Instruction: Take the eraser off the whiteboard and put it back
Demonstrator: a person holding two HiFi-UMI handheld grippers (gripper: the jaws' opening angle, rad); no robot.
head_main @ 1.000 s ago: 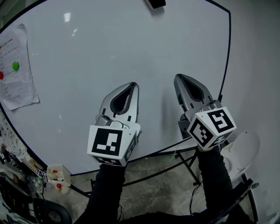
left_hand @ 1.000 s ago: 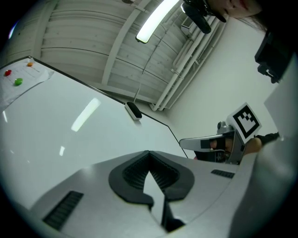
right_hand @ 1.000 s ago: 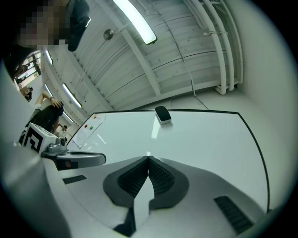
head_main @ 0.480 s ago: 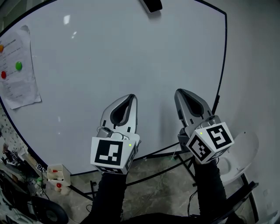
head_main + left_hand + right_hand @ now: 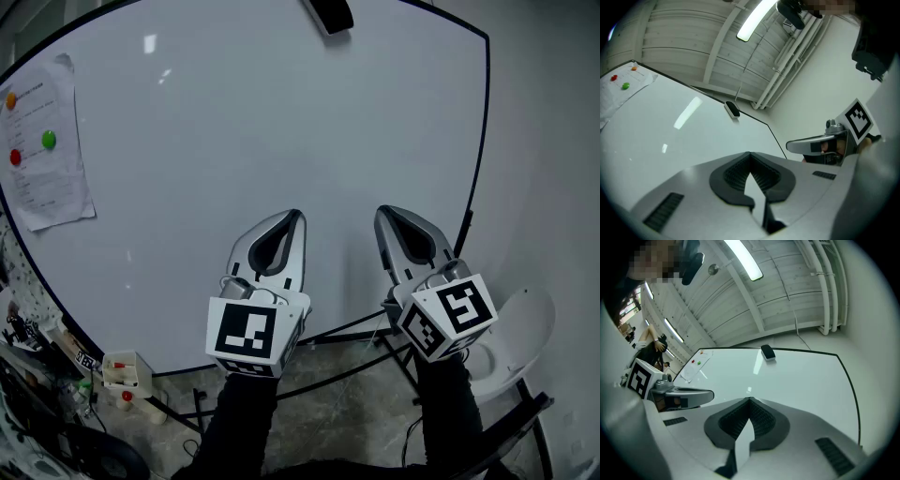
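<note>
The left gripper (image 5: 294, 217) has its claw pressed together, tips meeting, with nothing between them. The right gripper (image 5: 382, 214) is the same: together and empty. They hang side by side with their tips raised before the lower part of the whiteboard (image 5: 187, 122). The eraser (image 5: 328, 13) sits on the board near its top edge, well above and ahead of both claws. A paper sheet (image 5: 47, 150) with coloured magnets hangs far off to the left claw's left.

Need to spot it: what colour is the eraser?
Eraser is black, pale base; clearest in right gripper view.
</note>
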